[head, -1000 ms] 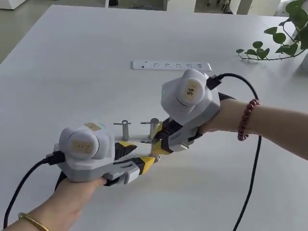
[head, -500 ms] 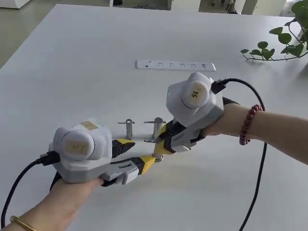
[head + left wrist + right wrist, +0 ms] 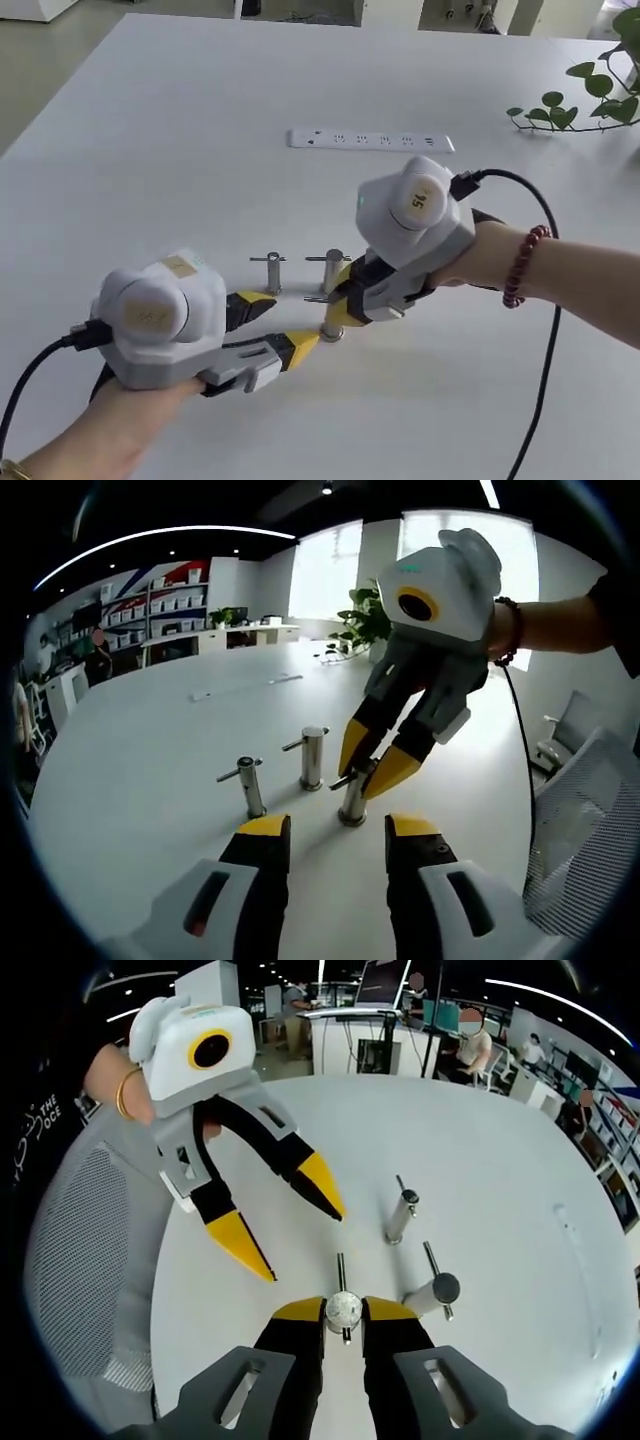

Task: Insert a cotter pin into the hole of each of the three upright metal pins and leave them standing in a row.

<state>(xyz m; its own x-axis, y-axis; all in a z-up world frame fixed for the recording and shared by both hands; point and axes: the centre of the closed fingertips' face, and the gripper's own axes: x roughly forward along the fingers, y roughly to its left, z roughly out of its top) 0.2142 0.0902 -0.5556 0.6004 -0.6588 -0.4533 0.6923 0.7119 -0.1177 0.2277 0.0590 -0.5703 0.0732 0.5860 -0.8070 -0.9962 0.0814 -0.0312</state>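
Three upright metal pins stand on the white table (image 3: 150, 150). The far-left pin (image 3: 273, 272) (image 3: 250, 785) (image 3: 403, 1215) and the middle pin (image 3: 334, 269) (image 3: 313, 757) (image 3: 437, 1290) each carry a cotter pin crosswise. On the near pin (image 3: 331, 331) (image 3: 352, 798) (image 3: 344, 1310) my right gripper (image 3: 336, 312) (image 3: 372, 765) (image 3: 344, 1308) is shut, its yellow tips flanking the top. A thin cotter pin (image 3: 340, 1265) runs through that pin. My left gripper (image 3: 285, 322) (image 3: 338, 825) (image 3: 285, 1215) stands open just left of the near pin, with nothing between its fingers.
A white power strip (image 3: 370, 141) lies farther back on the table, and a leafy plant (image 3: 590, 85) trails over the right rear edge. A mesh office chair (image 3: 590, 820) stands beside the table. Both gripper cables hang toward the front edge.
The view has shifted slightly. Both grippers keep their places around the near pin, with no visible change of grip.
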